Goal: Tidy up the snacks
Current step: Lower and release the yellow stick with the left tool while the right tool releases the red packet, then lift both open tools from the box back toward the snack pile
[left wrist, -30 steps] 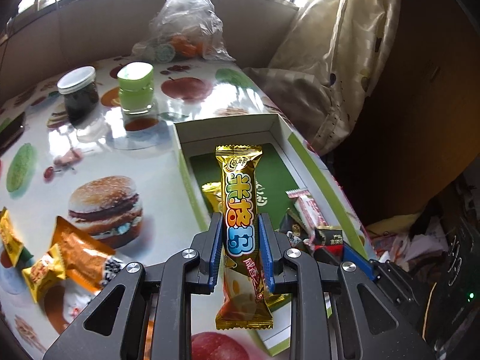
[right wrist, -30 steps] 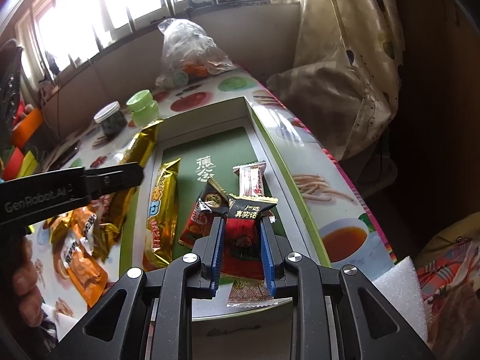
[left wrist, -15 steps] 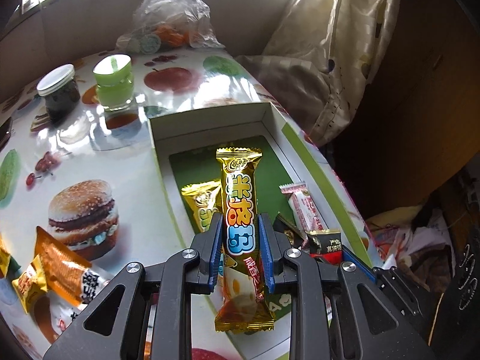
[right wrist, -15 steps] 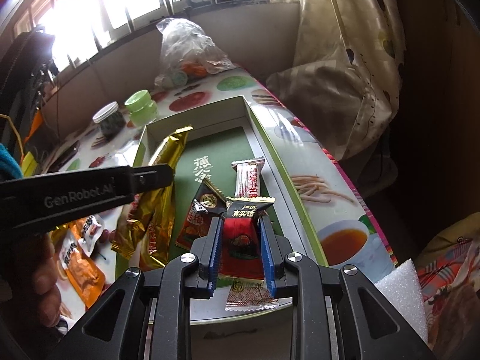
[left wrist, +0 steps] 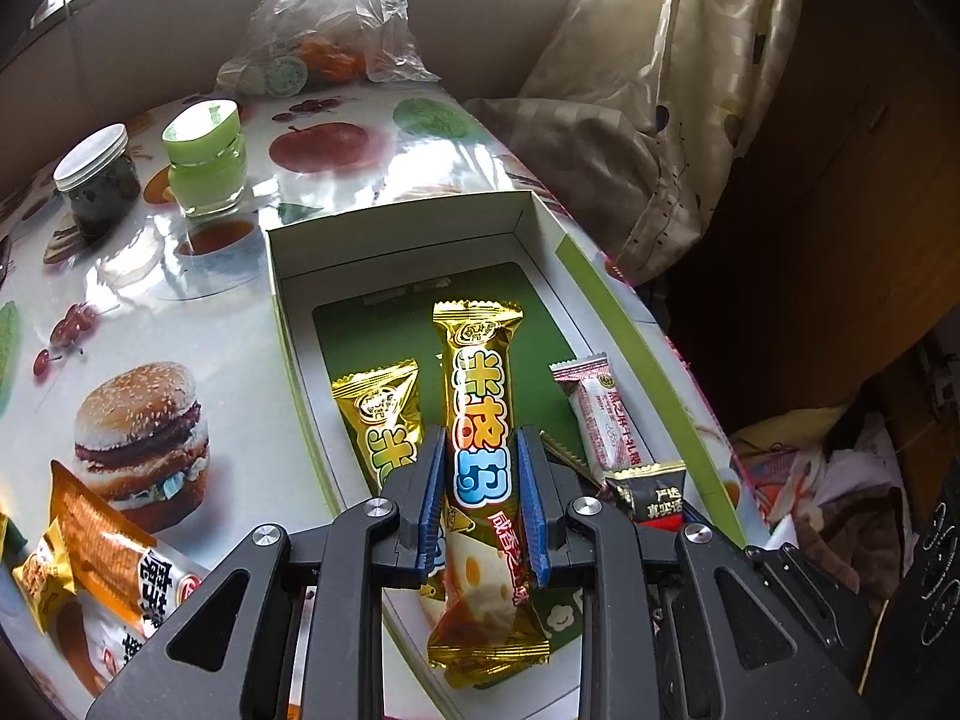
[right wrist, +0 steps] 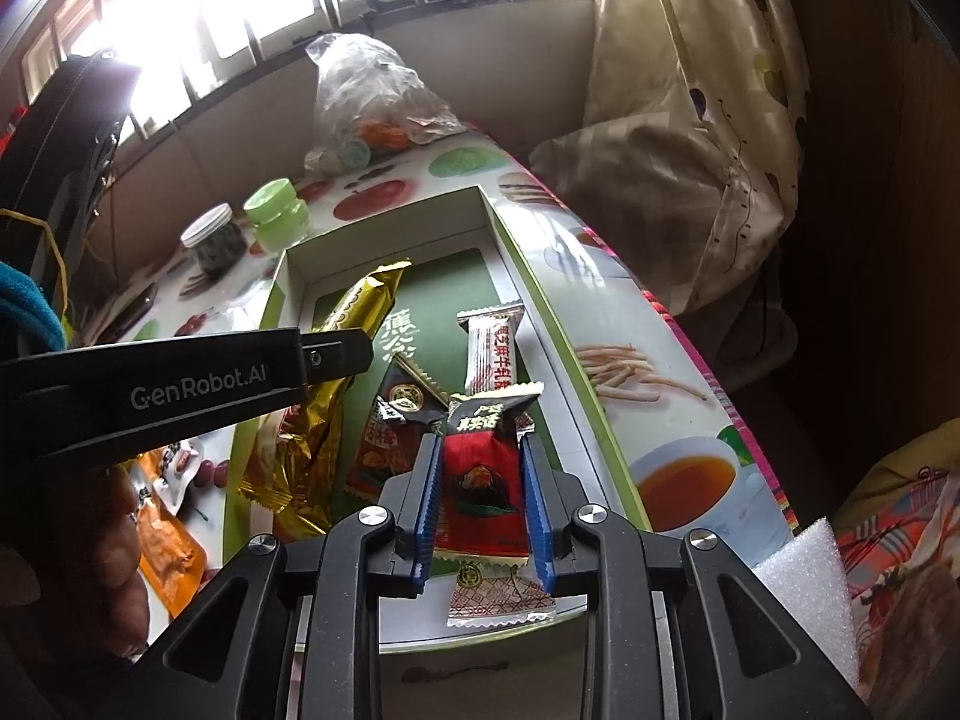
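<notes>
right gripper (right wrist: 480,510) jaws just eased off the red packet (right wrist: 480,480) in the box (left wrist: 540,222); left gripper (left wrist: 480,504), clamped on the gold bar (left wrist: 480,420), should lower it toward 12 o'clock before releasing.

"GenRobot.AI" on the left gripper's arm (right wrist: 198,387); snack wrappers seemingly Chinese.

Glossy gold foil wrapper (left wrist: 480,420), matt cardboard box (left wrist: 396,234) (glossy printed tablecloth (left wrist: 150,300) beneath), crinkled clear plastic bag (left wrist: 324,18).
</notes>
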The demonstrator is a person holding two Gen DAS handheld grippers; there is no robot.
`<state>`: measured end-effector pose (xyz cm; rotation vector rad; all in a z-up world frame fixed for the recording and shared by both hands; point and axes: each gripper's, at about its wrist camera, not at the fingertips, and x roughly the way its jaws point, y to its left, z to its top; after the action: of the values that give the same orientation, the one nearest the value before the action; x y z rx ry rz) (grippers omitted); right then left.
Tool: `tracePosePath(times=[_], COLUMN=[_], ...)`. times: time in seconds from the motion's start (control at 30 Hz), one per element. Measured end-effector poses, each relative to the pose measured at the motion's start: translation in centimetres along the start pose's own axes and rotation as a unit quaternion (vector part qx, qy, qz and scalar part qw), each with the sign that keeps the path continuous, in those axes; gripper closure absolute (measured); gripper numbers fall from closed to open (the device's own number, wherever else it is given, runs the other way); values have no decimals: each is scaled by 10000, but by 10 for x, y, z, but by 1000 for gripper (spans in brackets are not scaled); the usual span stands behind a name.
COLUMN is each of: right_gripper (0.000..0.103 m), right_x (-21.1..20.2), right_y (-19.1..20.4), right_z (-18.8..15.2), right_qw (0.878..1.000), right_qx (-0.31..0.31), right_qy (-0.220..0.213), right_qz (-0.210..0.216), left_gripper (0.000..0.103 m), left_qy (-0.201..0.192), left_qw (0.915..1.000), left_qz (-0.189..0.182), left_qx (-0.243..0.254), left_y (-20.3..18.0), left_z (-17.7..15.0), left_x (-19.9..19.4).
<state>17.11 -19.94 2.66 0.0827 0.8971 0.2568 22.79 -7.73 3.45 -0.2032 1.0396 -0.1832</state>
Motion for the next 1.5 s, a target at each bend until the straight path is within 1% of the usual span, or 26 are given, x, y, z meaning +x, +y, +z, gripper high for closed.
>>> tracePosePath(times=[0.4,0.47,0.53,0.63,0.77,1.0,1.23,1.33,1.5], right_gripper=[70,67,63,59,57,54,52,52,52], right_x=[1,1,-1,-4,-8,-18,-27,-30,-33], right_y=[0,0,0,0,2,1,4,9,18], right_z=[-1,0,0,-1,-1,0,-1,-3,-4], right_qw=[9999,9999,9999,9999,9998,9994,9991,9989,9991], right_qx=[0,-4,3,-1,-19,37,2,-83,-119], right_qy=[61,49,22,-24,-72,-200,-298,-354,-323], right_qz=[-89,-94,-118,-135,-182,-295,-307,-297,-248], left_gripper=[77,74,65,65,65,64,64,64,64], left_qy=[64,39,10,-23,-85,-295,-563,-621,-844], left_qw=[10000,10000,10000,10000,9999,9995,9981,9978,9959], left_qz=[-14,-40,-65,-28,-43,-15,166,179,336], left_qx=[13,29,34,49,73,116,177,121,57], left_y=[1,1,2,1,1,1,5,10,20], left_z=[0,0,-1,-2,-5,-10,-22,-27,-35], left_x=[3,2,-1,-6,-14,-34,-57,-65,-80])
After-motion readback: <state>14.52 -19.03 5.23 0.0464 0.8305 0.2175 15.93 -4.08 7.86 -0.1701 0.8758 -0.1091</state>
